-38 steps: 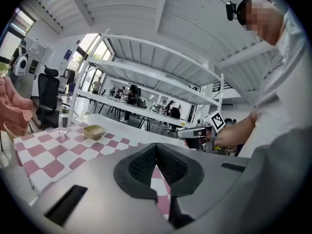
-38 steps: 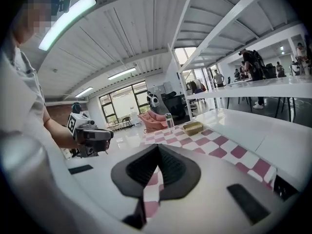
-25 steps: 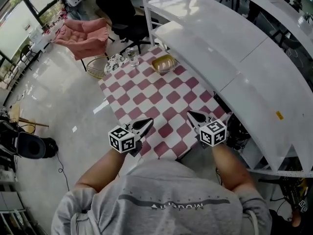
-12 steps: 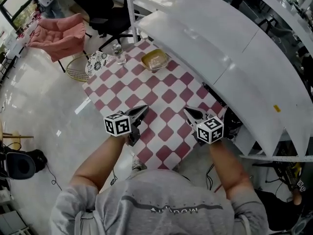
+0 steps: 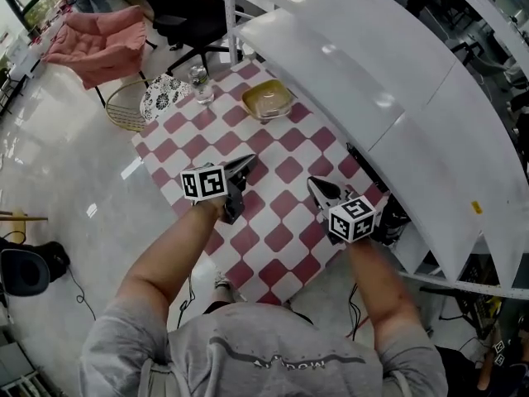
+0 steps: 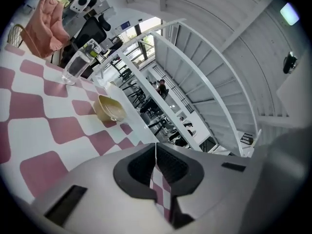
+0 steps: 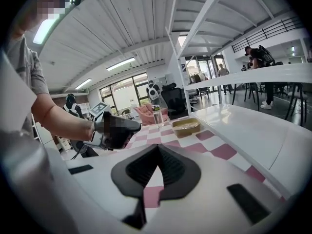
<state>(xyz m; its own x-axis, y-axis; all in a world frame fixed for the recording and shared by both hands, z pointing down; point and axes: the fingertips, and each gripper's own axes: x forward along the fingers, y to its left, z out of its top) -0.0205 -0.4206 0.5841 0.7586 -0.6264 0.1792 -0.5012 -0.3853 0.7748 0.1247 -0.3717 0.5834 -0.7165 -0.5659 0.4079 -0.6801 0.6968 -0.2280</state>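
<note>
Jaws on your left gripper [image 5: 246, 165] and right gripper [image 5: 315, 185] are pressed together with nothing between them. Both are over the checked table [image 5: 277, 240]. Farther out sits the yellow bowl [image 5: 267, 100], with a clear glass [image 5: 201, 84] near it.

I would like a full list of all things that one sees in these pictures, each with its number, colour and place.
checked tablecloth: one, dark pink and white, covers the table under both claws
bowl: one, tan, at the far end of the tablecloth, near the shelving
clear bottle: one, see-through, upright at the far left corner of the tablecloth
armchair: one, pink, on the floor beyond the table
office chair: one, black, beside the armchair
shelving unit: one, white, along the table's right side
people: at least two, far off past the shelving
left claw: one, black jaws shut on nothing, above the tablecloth
right claw: one, black jaws shut on nothing, above the tablecloth
</note>
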